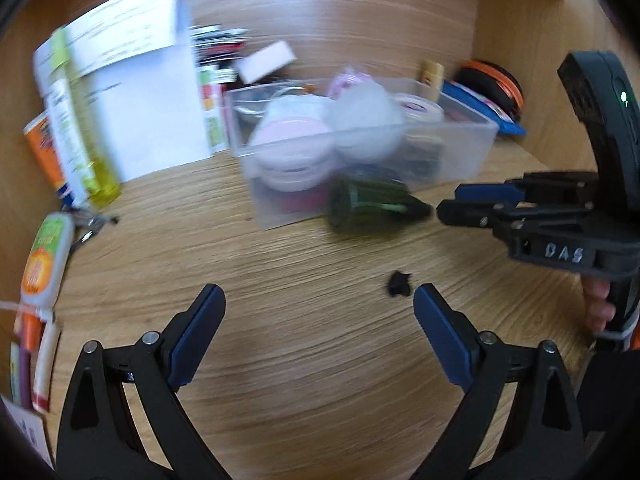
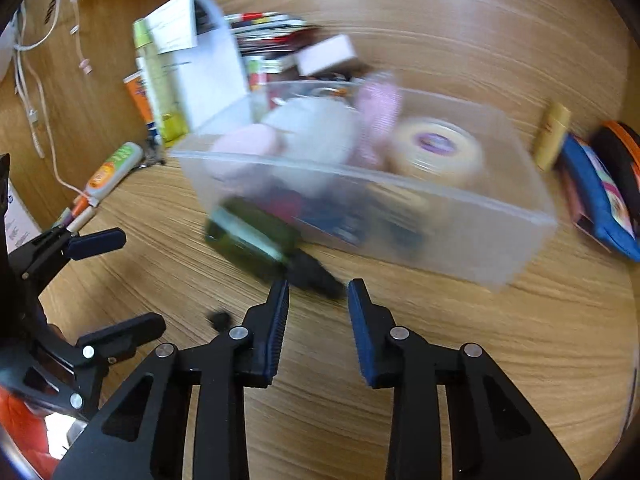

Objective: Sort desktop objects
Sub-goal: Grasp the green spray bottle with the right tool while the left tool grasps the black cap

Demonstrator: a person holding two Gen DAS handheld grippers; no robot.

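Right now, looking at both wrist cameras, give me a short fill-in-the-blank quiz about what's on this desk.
1. The green bottle lies on its ____ against the clear plastic bin.
2. The roll of tape sits ____ the bin.
3. The right gripper has its fingers ____, just short of the bottle's black cap.
4. The left gripper holds ____.

Answers: side; inside; open; nothing

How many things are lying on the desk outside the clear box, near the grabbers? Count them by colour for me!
Green: 1, the bottle lying on its side against the clear box.
Black: 1, the small scrap on the desk.
White and orange: 1, the tube at the left.
Total: 3
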